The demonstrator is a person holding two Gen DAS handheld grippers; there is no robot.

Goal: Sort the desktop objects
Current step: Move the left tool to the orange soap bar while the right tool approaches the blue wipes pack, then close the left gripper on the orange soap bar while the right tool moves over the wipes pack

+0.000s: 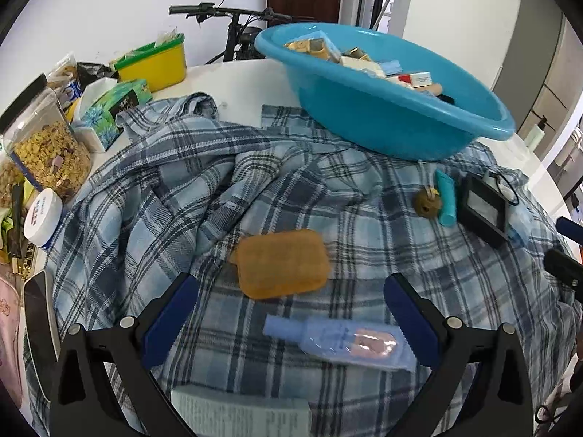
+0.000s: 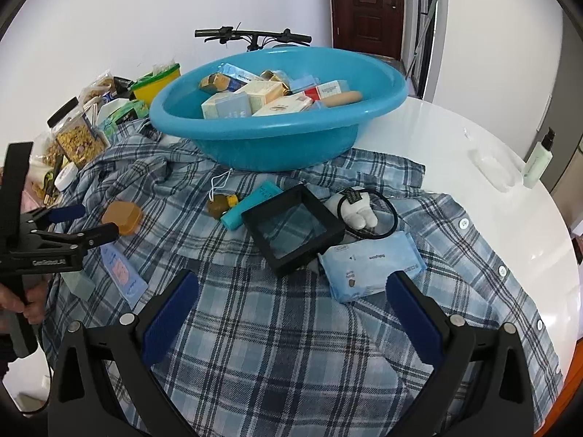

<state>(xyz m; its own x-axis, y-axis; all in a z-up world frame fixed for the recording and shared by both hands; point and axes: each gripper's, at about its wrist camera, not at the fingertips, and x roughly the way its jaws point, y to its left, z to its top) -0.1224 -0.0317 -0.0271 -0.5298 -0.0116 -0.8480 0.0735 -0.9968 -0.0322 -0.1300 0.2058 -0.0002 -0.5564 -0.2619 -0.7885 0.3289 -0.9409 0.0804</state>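
My left gripper (image 1: pixel 291 287) is open above the plaid shirt (image 1: pixel 204 189), its fingers either side of an orange-brown soft case (image 1: pixel 282 262) and a pale blue sachet (image 1: pixel 335 340). In the right wrist view the left gripper (image 2: pixel 94 222) sits just left of that case (image 2: pixel 122 216). My right gripper (image 2: pixel 293 284) is open and empty, just short of a black frame box (image 2: pixel 293 229) and a blue wipes pack (image 2: pixel 371 269). A teal tube (image 2: pixel 251 204), a brown ball charm (image 2: pixel 218 205) and a white plush figure (image 2: pixel 355 207) lie nearby. The blue basin (image 2: pixel 182 123) holds several small boxes.
A cereal jar (image 1: pixel 47 153), a tissue box (image 1: pixel 113 109), a yellow tub (image 1: pixel 156 62), a white jar (image 1: pixel 42 216) and a phone (image 1: pixel 38 313) crowd the table's left side. A lotion bottle (image 2: pixel 539 160) stands on the white table (image 2: pixel 455 138) at the right. A bicycle (image 1: pixel 233 25) is behind.
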